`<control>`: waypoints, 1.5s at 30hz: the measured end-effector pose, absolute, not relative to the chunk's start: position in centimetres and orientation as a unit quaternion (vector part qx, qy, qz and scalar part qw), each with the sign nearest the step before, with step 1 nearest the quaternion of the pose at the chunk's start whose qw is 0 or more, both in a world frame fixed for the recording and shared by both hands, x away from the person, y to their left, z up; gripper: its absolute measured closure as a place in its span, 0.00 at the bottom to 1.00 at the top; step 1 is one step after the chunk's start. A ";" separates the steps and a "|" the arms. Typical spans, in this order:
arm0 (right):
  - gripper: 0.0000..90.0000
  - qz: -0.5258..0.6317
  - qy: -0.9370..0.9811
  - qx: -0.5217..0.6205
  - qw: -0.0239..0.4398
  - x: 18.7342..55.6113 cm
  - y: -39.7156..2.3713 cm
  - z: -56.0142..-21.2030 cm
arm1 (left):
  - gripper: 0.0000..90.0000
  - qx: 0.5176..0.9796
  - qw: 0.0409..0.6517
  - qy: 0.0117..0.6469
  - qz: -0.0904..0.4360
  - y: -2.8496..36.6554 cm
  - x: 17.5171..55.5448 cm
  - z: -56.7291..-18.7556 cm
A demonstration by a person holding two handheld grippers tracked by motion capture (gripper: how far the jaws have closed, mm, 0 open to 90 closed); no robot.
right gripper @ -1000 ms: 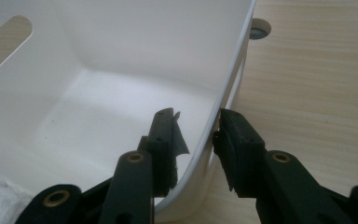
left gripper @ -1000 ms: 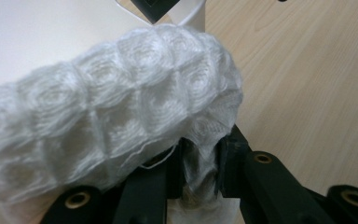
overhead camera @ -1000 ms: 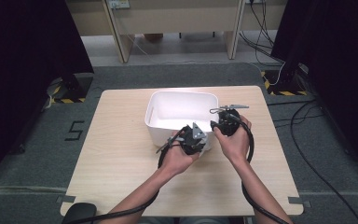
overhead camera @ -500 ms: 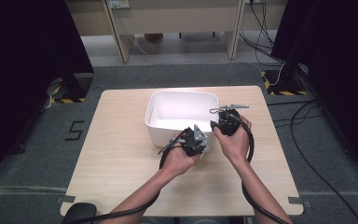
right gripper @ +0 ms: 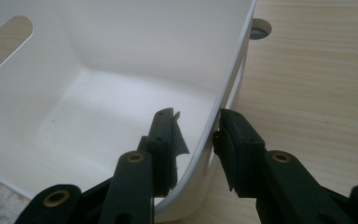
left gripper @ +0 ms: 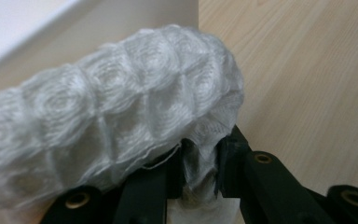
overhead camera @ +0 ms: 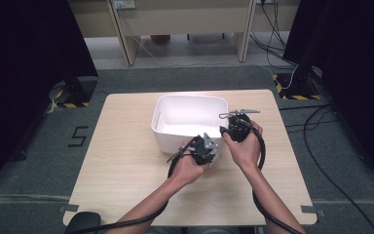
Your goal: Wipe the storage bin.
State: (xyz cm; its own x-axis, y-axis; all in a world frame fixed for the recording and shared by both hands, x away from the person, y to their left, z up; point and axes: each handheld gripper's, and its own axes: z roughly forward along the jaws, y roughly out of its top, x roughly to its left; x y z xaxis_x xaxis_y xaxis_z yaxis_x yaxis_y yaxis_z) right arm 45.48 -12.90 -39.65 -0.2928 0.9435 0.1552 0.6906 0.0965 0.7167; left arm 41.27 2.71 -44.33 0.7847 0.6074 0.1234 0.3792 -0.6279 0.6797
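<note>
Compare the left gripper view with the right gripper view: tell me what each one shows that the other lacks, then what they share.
The left gripper view has the white quilted cloth, bunched into a roll, with a fold of it pinched between the left gripper jaws.

The right gripper view looks into the white bin, showing its bare floor, a handle slot in one wall, and the right gripper with one jaw inside and one outside the bin's wall.

Both show the light wooden table and part of the bin's white wall beside black jaws.
</note>
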 end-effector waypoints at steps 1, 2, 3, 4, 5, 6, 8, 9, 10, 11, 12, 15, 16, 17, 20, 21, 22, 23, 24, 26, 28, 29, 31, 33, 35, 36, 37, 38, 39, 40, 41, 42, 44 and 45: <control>0.75 0.359 0.719 0.568 0.176 45.5 -12.9 -39.7 | 0.84 0.886 0.328 0.278 0.172 2.7 41.3 -44.4; 0.75 0.359 0.720 0.568 0.176 45.5 -12.9 -39.7 | 0.84 0.887 0.328 0.279 0.171 2.7 41.3 -44.5; 0.75 0.359 0.719 0.568 0.176 45.5 -12.9 -39.7 | 0.84 0.888 0.326 0.278 0.169 2.7 41.3 -44.6; 0.75 0.360 0.719 0.568 0.176 45.5 -12.9 -39.7 | 0.84 0.888 0.325 0.278 0.169 2.7 41.4 -44.7; 0.75 0.360 0.720 0.567 0.176 45.5 -12.9 -39.7 | 0.84 0.888 0.324 0.278 0.170 2.7 41.4 -44.8; 0.75 0.360 0.719 0.568 0.175 45.5 -12.9 -39.7 | 0.84 0.888 0.324 0.278 0.170 2.6 41.4 -44.9; 0.75 0.360 0.720 0.567 0.176 45.5 -12.9 -39.7 | 0.84 0.889 0.322 0.278 0.169 2.6 41.4 -45.1; 0.75 0.360 0.719 0.567 0.176 45.5 -12.9 -39.7 | 0.84 0.889 0.322 0.279 0.169 2.6 41.4 -45.2; 0.75 0.360 0.719 0.567 0.176 45.5 -12.9 -39.7 | 0.84 0.890 0.320 0.279 0.167 2.6 41.5 -45.3; 0.75 0.360 0.720 0.567 0.176 45.5 -12.9 -39.7 | 0.84 0.890 0.320 0.279 0.169 2.6 41.5 -45.4; 0.75 0.360 0.720 0.567 0.176 45.5 -12.9 -39.7 | 0.84 0.890 0.318 0.279 0.169 2.6 41.5 -45.5; 0.75 0.360 0.719 0.567 0.177 45.5 -12.9 -39.7 | 0.84 0.891 0.316 0.280 0.167 2.5 41.5 -45.9; 0.75 0.361 0.719 0.567 0.176 45.5 -12.9 -39.7 | 0.84 0.892 0.315 0.279 0.166 2.5 41.6 -45.9; 0.75 0.361 0.719 0.567 0.177 45.5 -12.9 -39.7 | 0.84 0.892 0.315 0.279 0.165 2.6 41.6 -46.0; 0.75 0.361 0.719 0.567 0.176 45.5 -12.9 -39.7 | 0.84 0.892 0.315 0.279 0.166 2.5 41.6 -46.1; 0.75 0.361 0.719 0.567 0.176 45.5 -12.9 -39.7 | 0.84 0.892 0.315 0.279 0.166 2.5 41.6 -46.1; 0.75 0.360 0.720 0.566 0.177 45.5 -12.9 -39.7 | 0.84 0.892 0.315 0.280 0.165 2.5 41.6 -46.1; 0.75 0.360 0.719 0.567 0.177 45.5 -12.9 -39.7 | 0.84 0.892 0.314 0.280 0.167 2.5 41.6 -46.1; 0.75 0.360 0.719 0.567 0.176 45.5 -12.9 -39.7 | 0.84 0.892 0.314 0.280 0.167 2.4 41.6 -46.1; 0.75 0.360 0.720 0.566 0.177 45.5 -12.9 -39.7 | 0.84 0.892 0.313 0.280 0.166 2.3 41.6 -46.1; 0.75 0.360 0.719 0.567 0.177 45.5 -12.9 -39.7 | 0.84 0.892 0.313 0.280 0.167 2.2 41.6 -46.1; 0.75 0.360 0.719 0.566 0.179 45.5 -12.9 -39.7 | 0.84 0.893 0.312 0.279 0.166 2.1 41.6 -46.1; 0.75 0.360 0.719 0.567 0.179 45.5 -12.9 -39.7 | 0.84 0.893 0.313 0.278 0.165 1.9 41.6 -46.0; 0.75 0.360 0.719 0.567 0.178 45.5 -12.9 -39.7 | 0.84 0.893 0.313 0.277 0.166 1.7 41.6 -46.1; 0.75 0.360 0.719 0.567 0.178 45.5 -12.9 -39.7 | 0.84 0.894 0.312 0.277 0.165 1.6 41.6 -46.0; 0.75 0.360 0.719 0.567 0.178 45.5 -12.9 -39.7 | 0.84 0.893 0.313 0.278 0.164 1.4 41.6 -46.1; 0.75 0.360 0.719 0.567 0.178 45.5 -12.9 -39.7 | 0.84 0.893 0.313 0.277 0.165 1.4 41.6 -46.1; 0.75 0.360 0.719 0.567 0.178 45.5 -12.9 -39.7 | 0.84 0.894 0.312 0.276 0.165 1.3 41.7 -46.1; 0.75 0.360 0.719 0.567 0.178 45.5 -12.9 -39.7 | 0.84 0.894 0.312 0.276 0.165 1.3 41.7 -46.0; 0.75 0.360 0.720 0.566 0.178 45.5 -12.9 -39.7 | 0.84 0.894 0.312 0.275 0.165 1.2 41.7 -46.0; 0.75 0.360 0.719 0.566 0.178 45.5 -12.9 -39.7 | 0.84 0.894 0.312 0.276 0.164 1.2 41.7 -46.0; 0.75 0.360 0.719 0.566 0.178 45.5 -12.9 -39.7 | 0.84 0.894 0.312 0.276 0.163 1.2 41.7 -46.0; 0.75 0.361 0.719 0.567 0.178 45.5 -12.9 -39.7 | 0.84 0.894 0.312 0.277 0.163 1.1 41.7 -46.0; 0.75 0.361 0.719 0.567 0.178 45.5 -12.9 -39.7 | 0.84 0.894 0.312 0.277 0.162 1.1 41.7 -46.0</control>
